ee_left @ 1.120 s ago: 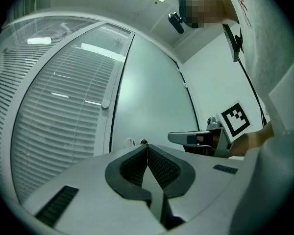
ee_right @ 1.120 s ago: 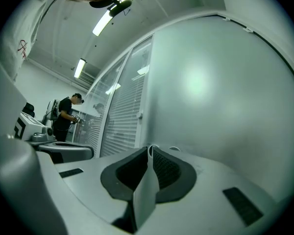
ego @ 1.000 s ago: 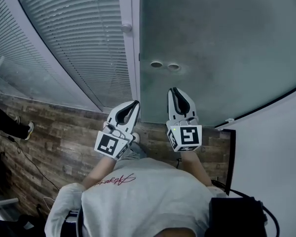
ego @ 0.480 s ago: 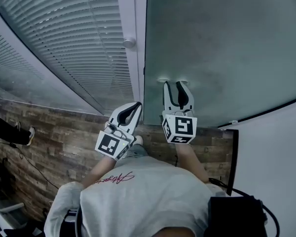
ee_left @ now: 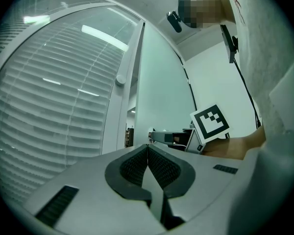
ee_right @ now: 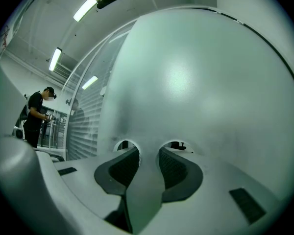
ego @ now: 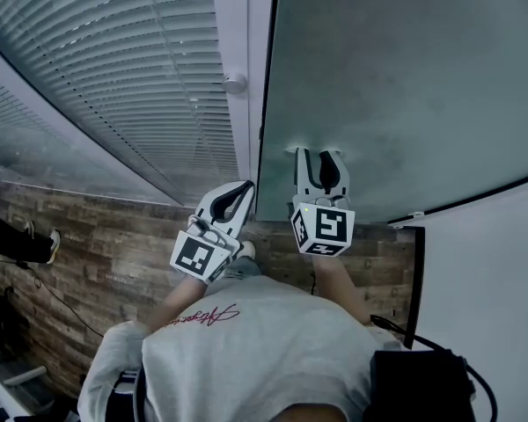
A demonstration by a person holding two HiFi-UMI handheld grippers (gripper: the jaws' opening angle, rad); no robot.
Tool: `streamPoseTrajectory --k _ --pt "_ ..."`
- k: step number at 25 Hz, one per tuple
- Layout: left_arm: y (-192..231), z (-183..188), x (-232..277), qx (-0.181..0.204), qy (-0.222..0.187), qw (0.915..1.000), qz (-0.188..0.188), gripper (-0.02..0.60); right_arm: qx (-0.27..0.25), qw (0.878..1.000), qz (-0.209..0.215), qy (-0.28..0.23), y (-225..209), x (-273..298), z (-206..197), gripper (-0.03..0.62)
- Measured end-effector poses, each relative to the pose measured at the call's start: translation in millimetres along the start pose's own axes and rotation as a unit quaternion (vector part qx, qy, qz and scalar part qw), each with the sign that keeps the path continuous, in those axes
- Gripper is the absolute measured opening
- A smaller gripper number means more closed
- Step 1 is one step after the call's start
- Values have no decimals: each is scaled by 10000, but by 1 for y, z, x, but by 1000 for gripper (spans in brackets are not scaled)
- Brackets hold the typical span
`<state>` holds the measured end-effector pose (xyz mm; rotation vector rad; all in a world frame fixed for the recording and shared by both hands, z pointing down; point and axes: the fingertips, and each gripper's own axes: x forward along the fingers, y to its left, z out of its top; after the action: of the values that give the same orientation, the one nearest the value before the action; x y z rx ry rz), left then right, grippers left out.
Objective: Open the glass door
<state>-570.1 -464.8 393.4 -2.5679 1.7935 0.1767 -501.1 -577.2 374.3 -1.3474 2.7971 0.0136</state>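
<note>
The frosted glass door (ego: pixel 405 86) fills the upper right of the head view. Two small round holes (ego: pixel 290 150) are cut near its left edge, side by side. My right gripper (ego: pixel 315 154) is open and points level at the door, one fingertip at each hole. In the right gripper view the holes (ee_right: pixel 123 145) sit just behind the spread tips of the right gripper (ee_right: pixel 148 151); nothing lies between the jaws. I cannot tell whether the tips reach into the holes. My left gripper (ego: pixel 244 185) is shut and empty, lower left of the right one, near the door's edge (ee_left: pixel 137 82).
A white frame post (ego: pixel 238 42) with a round knob (ego: pixel 235 83) stands left of the door. Beside it is a glass panel with slatted blinds (ego: pixel 132 69). A white wall (ego: pixel 484 271) is at the right, wood-look flooring (ego: pixel 88 236) below. Another person (ee_right: pixel 38 114) stands far off.
Both grippers have moved forward toward the door. The right gripper's jaws have gone from shut to open, and its tips have come up to the two holes.
</note>
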Motion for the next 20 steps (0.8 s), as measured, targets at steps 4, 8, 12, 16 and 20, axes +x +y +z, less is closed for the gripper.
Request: streamPoseTrajectory --k 4,8,12,16,20 --pt "-6 0 -1 -12 1 10000 -57 17 79 10000 -16 17 0 -2 0 133" --pt "-14 1 -8 45 -5 10000 -24 17 104 9999 -11 -21 1 -5 1 133" --pt "-25 5 -18 147 -69 9999 -6 17 123 9999 43 -6 2 -10 1 133" --pt "-38 6 -34 166 -112 9997 127 17 139 9999 97 -16 4 -25 1 133" --pt "-54 11 -52 185 -253 9992 262 17 124 9998 173 -60 9 -44 3 132"
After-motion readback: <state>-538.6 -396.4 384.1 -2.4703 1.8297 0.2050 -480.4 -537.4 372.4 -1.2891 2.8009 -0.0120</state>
